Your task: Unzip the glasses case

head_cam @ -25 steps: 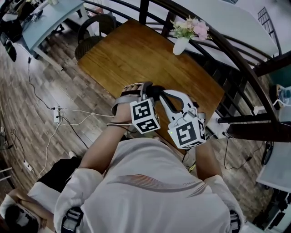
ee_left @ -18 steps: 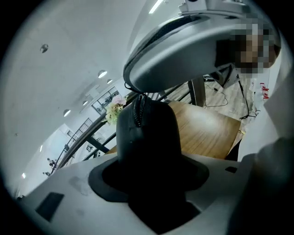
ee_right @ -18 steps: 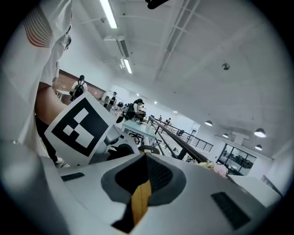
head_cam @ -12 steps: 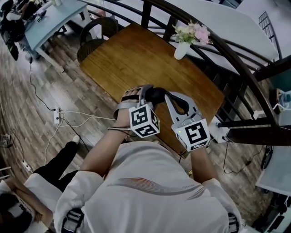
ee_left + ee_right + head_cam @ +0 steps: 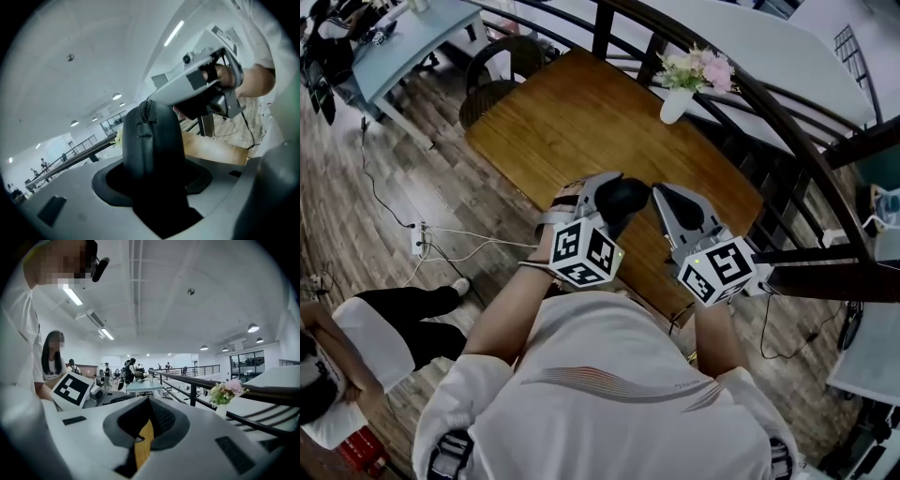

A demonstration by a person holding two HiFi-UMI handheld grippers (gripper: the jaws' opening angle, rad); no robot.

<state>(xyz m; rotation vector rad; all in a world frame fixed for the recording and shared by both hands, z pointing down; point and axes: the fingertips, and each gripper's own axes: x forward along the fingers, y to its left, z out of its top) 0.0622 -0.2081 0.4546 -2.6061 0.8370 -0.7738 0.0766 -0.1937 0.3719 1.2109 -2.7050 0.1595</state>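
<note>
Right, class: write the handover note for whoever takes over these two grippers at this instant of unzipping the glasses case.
Left gripper: jaws closing on the dark rounded zip-up glasses case, which it holds up above the brown wooden table.
Right gripper: shut, tips at the case's zip end. Whether it pinches the pull cannot be told.
Done: case is off the table and gripped.
Left: the zip seam in view looks closed, so the pull probably has to be drawn round the case.
</note>
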